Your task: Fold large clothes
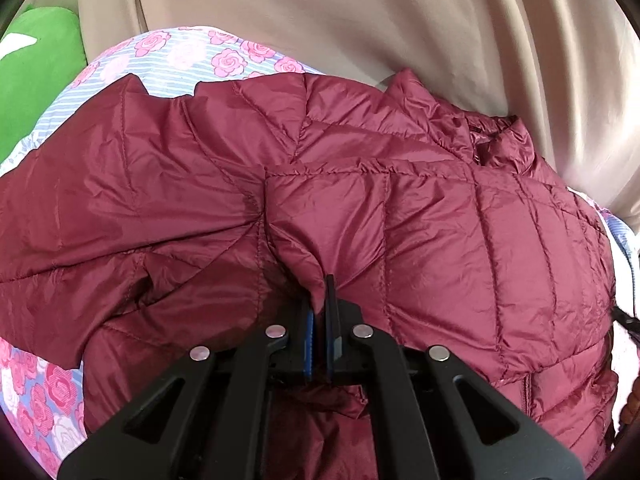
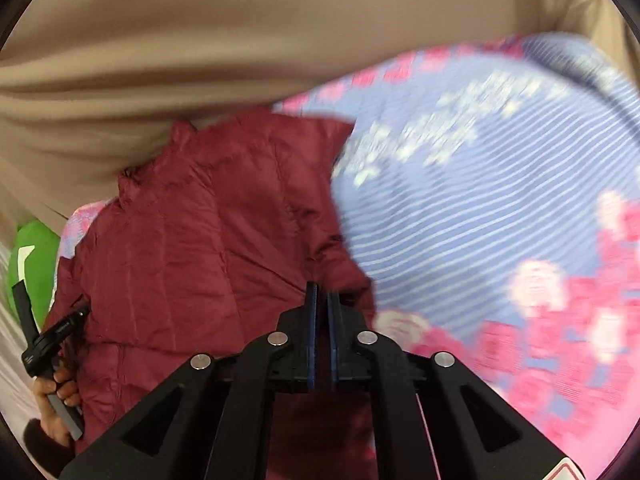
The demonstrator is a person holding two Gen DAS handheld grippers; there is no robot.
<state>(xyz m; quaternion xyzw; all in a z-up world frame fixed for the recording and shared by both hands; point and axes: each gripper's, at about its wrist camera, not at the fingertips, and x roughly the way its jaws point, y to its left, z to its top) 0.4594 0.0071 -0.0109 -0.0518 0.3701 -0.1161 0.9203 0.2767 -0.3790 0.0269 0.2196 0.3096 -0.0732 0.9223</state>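
A pinch of the red puffy jacket (image 1: 360,208) is held tight in the left tongs (image 1: 320,300), which are almost fully closed. An edge of the same jacket is gripped by the right tongs (image 2: 322,300), closed tight too. The jacket is spread out ahead of both tongs on a bed sheet (image 2: 500,200) with pink roses. Behind it, a tan curtain (image 1: 360,20) is seen. A green pillow (image 1: 40,60) is seen far to the left. The left tongs' handle is held by a hand (image 2: 56,396).
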